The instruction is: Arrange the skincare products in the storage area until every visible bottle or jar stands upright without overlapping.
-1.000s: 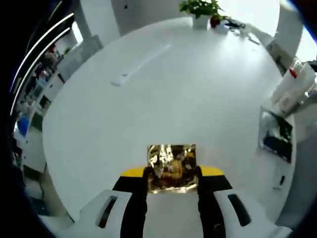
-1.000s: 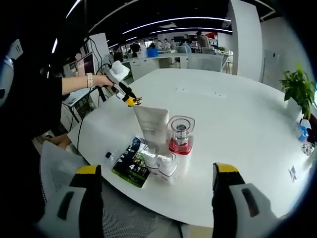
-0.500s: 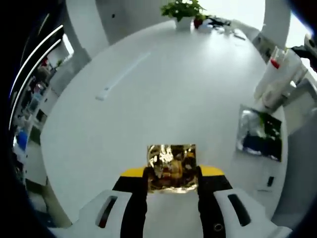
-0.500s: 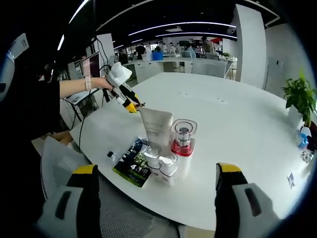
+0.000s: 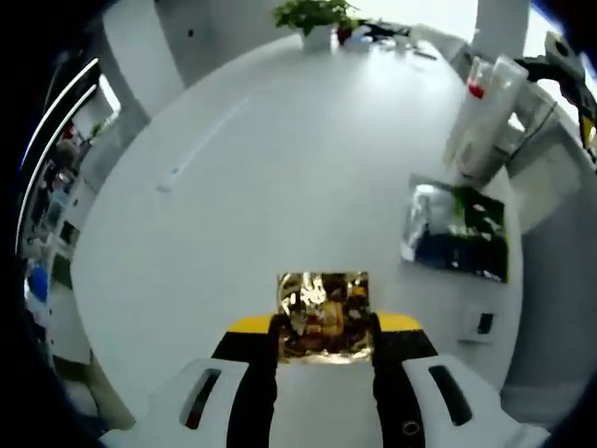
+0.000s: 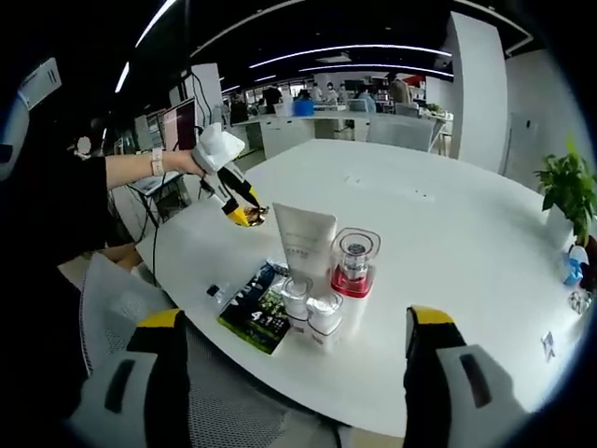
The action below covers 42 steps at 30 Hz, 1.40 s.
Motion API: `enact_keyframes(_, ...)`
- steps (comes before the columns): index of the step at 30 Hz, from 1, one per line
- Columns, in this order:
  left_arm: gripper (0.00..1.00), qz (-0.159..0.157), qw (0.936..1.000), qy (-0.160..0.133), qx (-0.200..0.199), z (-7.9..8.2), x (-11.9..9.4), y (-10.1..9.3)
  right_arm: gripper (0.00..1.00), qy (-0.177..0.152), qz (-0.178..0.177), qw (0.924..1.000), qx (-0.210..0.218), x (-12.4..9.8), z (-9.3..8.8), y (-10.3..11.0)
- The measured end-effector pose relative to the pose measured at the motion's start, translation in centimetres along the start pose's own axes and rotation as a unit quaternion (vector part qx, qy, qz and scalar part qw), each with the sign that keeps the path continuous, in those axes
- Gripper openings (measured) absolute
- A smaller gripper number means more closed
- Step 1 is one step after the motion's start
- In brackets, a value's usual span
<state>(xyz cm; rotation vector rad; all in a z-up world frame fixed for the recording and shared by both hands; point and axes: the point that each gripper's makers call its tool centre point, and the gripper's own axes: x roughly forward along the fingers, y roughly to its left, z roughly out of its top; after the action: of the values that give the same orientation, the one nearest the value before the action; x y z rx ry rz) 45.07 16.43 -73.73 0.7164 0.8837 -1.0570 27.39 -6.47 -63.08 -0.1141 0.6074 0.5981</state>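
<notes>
My left gripper (image 5: 324, 322) is shut on a shiny gold jar (image 5: 324, 315), held above the white round table (image 5: 280, 168). From the right gripper view the left gripper (image 6: 244, 214) hangs over the table's left part with the gold jar (image 6: 256, 215) at its tip. A white tube (image 6: 305, 245) stands upright beside a clear bottle with a red base (image 6: 354, 264). Two small white jars (image 6: 312, 306) stand in front of them, next to a dark flat sachet (image 6: 256, 315). The tube group (image 5: 487, 121) and sachet (image 5: 457, 231) lie to the right in the left gripper view. My right gripper (image 6: 291, 373) is open, with nothing between its jaws.
A potted plant (image 6: 565, 189) stands at the table's far edge, with small items beside it. A tiny dark tag (image 6: 215, 291) lies near the sachet. A person's arm (image 6: 140, 168) reaches in from the left. A long white strip (image 5: 201, 145) lies on the table.
The left gripper has swung with the gold jar, so the sachet and tube group sit closer in its view. Seen from the right, it has dropped a little towards the tube.
</notes>
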Motion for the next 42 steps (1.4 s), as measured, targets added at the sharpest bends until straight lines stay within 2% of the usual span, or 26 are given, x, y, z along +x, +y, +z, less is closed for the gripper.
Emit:
enact_keyframes(4, 0.36, -0.011, 0.9999, 0.006, 0.006, 0.0, 0.0, -2.2, 0.97, -0.002, 0.002, 1.0000, 0.000, -0.1, 0.1, 0.2)
enact_keyframes(11, 0.36, -0.027, 0.9991, 0.014, 0.031, -0.2, 0.2, -4.9, 0.96, -0.002, 0.003, 1.0000, -0.001, -0.2, 0.0, 0.4)
enact_keyframes(18, 0.36, -0.042, 0.9985, 0.013, 0.032, -0.2, 0.6, -7.1, 0.95, -0.004, 0.005, 1.0000, -0.002, -0.3, 0.1, 0.3)
enact_keyframes(20, 0.36, -0.045, 0.9976, 0.012, 0.052, -0.1, 0.8, -7.8, 0.95, -0.006, 0.005, 1.0000, -0.001, -0.3, 0.1, 0.3)
enact_keyframes(25, 0.36, -0.053, 0.9949, 0.036, 0.078, -0.8, 1.2, -9.4, 0.94, -0.009, 0.006, 0.9999, 0.002, -0.3, 0.1, 0.4)
enact_keyframes(31, 0.36, -0.058, 0.9942, 0.034, 0.084, -0.8, 2.2, -9.7, 0.95, -0.010, 0.004, 0.9999, 0.001, -0.3, 0.1, 0.2)
enact_keyframes(33, 0.36, -0.069, 0.9919, 0.041, 0.099, -1.1, 2.4, -10.0, 0.94, -0.017, 0.006, 0.9998, 0.003, -0.3, 0.3, 0.2)
enact_keyframes(40, 0.36, -0.061, 0.9913, 0.045, 0.108, -1.1, 2.9, -9.7, 0.94, -0.015, 0.006, 0.9998, 0.005, -0.3, 0.0, 0.2)
enact_keyframes(42, 0.36, -0.052, 0.9876, 0.055, 0.138, -1.4, 3.1, -9.3, 0.94, -0.014, 0.005, 0.9999, 0.004, -0.4, -0.2, 0.1)
